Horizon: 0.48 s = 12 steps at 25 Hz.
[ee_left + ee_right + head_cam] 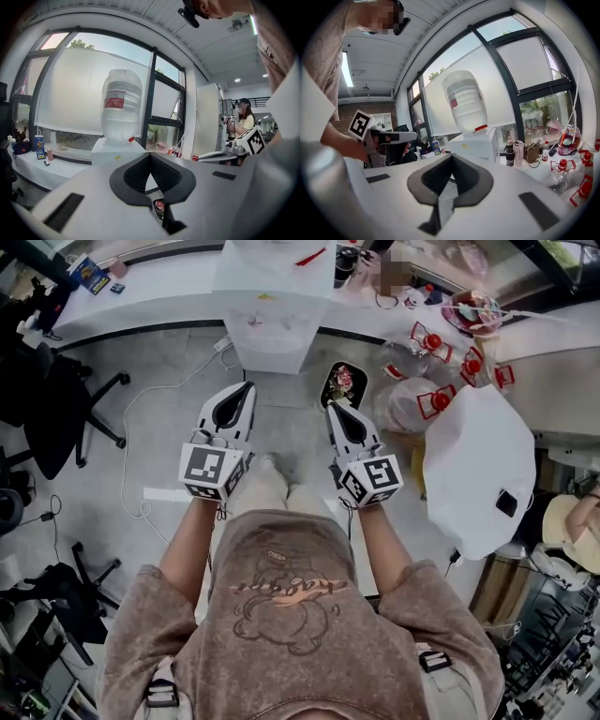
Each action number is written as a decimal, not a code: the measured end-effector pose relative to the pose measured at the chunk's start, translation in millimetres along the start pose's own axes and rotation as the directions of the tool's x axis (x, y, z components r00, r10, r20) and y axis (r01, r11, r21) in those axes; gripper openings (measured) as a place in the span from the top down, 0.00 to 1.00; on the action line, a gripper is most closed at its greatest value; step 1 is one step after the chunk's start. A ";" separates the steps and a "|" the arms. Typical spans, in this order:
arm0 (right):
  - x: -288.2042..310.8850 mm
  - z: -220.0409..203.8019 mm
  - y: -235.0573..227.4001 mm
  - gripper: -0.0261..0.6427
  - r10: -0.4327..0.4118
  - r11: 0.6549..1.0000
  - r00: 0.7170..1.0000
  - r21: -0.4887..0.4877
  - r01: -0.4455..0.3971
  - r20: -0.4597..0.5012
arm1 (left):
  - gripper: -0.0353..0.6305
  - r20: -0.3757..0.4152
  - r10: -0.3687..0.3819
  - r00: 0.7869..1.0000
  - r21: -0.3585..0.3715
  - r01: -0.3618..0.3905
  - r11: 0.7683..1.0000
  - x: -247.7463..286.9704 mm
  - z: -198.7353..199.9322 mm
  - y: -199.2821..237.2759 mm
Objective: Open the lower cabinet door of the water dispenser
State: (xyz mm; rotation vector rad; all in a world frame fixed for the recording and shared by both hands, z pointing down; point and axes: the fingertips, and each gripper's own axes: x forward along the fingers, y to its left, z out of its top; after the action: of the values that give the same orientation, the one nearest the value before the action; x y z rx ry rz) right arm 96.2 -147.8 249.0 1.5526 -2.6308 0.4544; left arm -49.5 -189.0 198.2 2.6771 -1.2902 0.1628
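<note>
Left gripper [247,388] and right gripper [331,409], jaws shut and empty, point toward twelve o'clock, where the water dispenser [272,329] stands against the worktop [169,282]. Black bin [343,383] at one o'clock, cable [129,423] at ten.

Smooth white plastic water dispenser [483,145], clear ribbed plastic bottle [464,103] (glossy), grey floor [169,456] perhaps polished concrete

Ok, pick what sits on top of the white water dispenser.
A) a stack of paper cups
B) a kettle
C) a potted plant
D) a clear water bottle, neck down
D: the clear water bottle stands neck-down on the water dispenser, as both gripper views show.
</note>
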 end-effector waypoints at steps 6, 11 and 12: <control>22.4 -26.1 -12.5 0.95 0.010 1.000 1.000 0.002 -0.010 -0.029 | 0.93 -0.010 0.014 1.000 -0.016 -0.014 1.000 17.3 -25.7 16.8; 36.6 -55.7 -28.4 0.95 0.022 1.000 0.999 -0.006 -0.022 -0.039 | 0.93 -0.005 0.032 0.999 -0.025 -0.032 0.999 33.2 -55.1 27.0; 39.4 -61.6 -30.5 0.95 0.023 1.000 0.999 -0.006 -0.023 -0.034 | 0.93 -0.004 0.033 0.999 -0.027 -0.033 0.999 35.5 -61.9 29.1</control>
State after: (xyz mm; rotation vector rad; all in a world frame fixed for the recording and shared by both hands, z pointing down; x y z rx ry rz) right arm 96.8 -177.9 322.3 1.5006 -2.6250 0.4696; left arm -51.9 -221.9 267.9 2.6325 -1.3270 0.1532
